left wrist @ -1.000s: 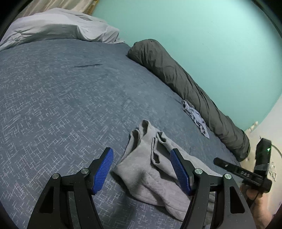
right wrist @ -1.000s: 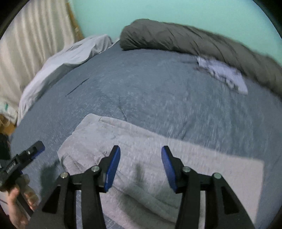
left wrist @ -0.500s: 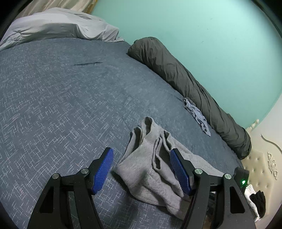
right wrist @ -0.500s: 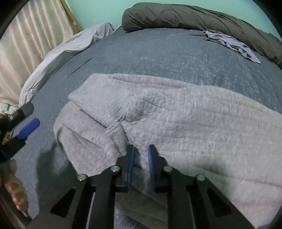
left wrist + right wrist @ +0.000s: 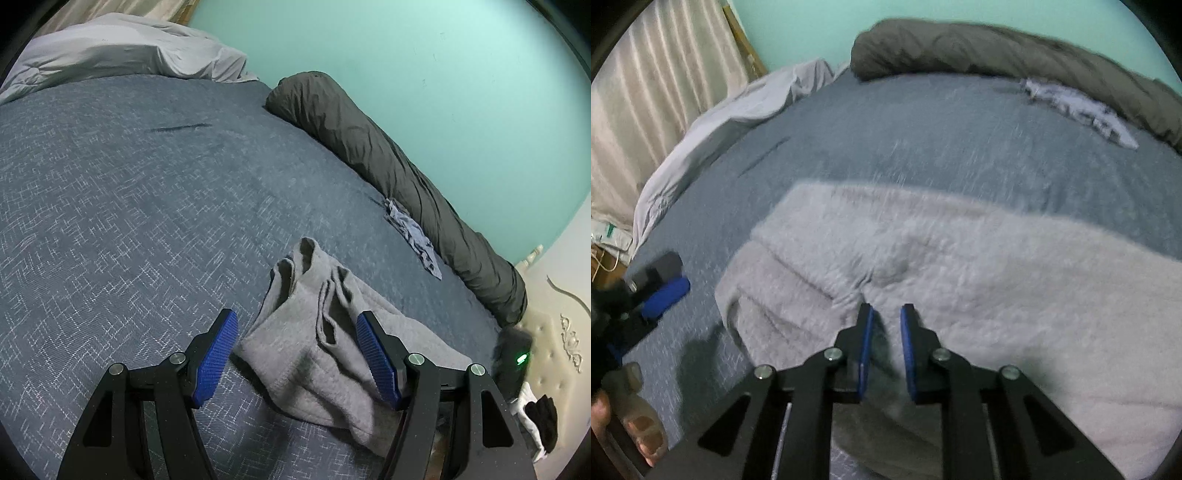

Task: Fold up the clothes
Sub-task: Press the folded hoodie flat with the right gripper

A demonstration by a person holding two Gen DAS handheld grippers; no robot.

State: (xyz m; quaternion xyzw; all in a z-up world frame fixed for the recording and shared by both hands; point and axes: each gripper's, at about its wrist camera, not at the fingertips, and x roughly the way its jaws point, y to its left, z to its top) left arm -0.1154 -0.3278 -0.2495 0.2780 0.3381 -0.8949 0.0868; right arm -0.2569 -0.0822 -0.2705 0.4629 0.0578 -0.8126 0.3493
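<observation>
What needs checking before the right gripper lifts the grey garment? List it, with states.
1. Right gripper pinching the grey garment: cannot tell; its jaws have just been closing with cloth between them, and a gap shows at the tips.
2. Left gripper open: ok.
3. Left gripper over the garment's edge: ok.
4. Garment flat: not ok, bunched folds.
5. Small blue-grey cloth clear of the garment: ok.
6. Bedspread free for folding: ok.

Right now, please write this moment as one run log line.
step: grasp | right gripper: closing on fold of grey fleece garment | left gripper: open over its end | surface: blue patterned bedspread
</observation>
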